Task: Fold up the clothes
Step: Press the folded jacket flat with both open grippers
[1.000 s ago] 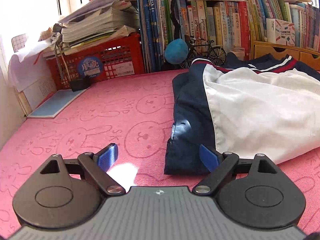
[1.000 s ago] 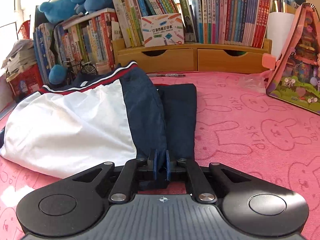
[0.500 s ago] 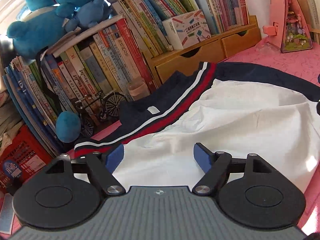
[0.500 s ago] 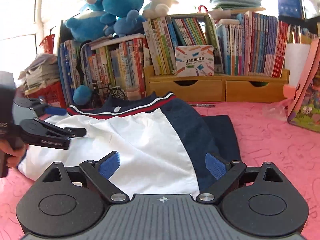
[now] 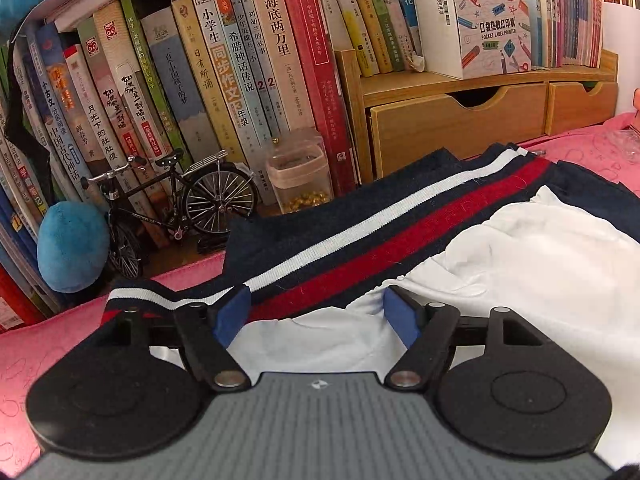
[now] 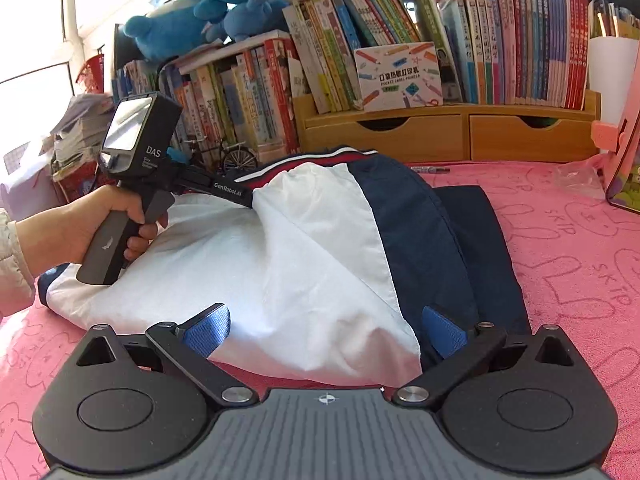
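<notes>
We see the jacket, white in the body with navy side panels and a hem band striped white and red, lying partly folded on the pink bunny-print counter, one navy sleeve tucked along its right edge in the right wrist view. The striped band runs slantwise across the left wrist view, close in front of the bookshelf.

Our left claw sits over that band near the jacket's far left corner. Its jaws are opening, and the red stripe and a fold of white cloth lie between the blue pads without being pinched. In the right wrist view a hand grips the black handle of this left claw, whose arm reaches to the band.

Our right claw is at the near edge of the jacket, its jaws opening and already very wide; the white and navy hem lies between the pads with nothing gripped.

Behind the jacket stand a model bicycle, a clear jar of gold beads, rows of books, a label printer box on a wooden drawer unit, and blue plush toys on top.
</notes>
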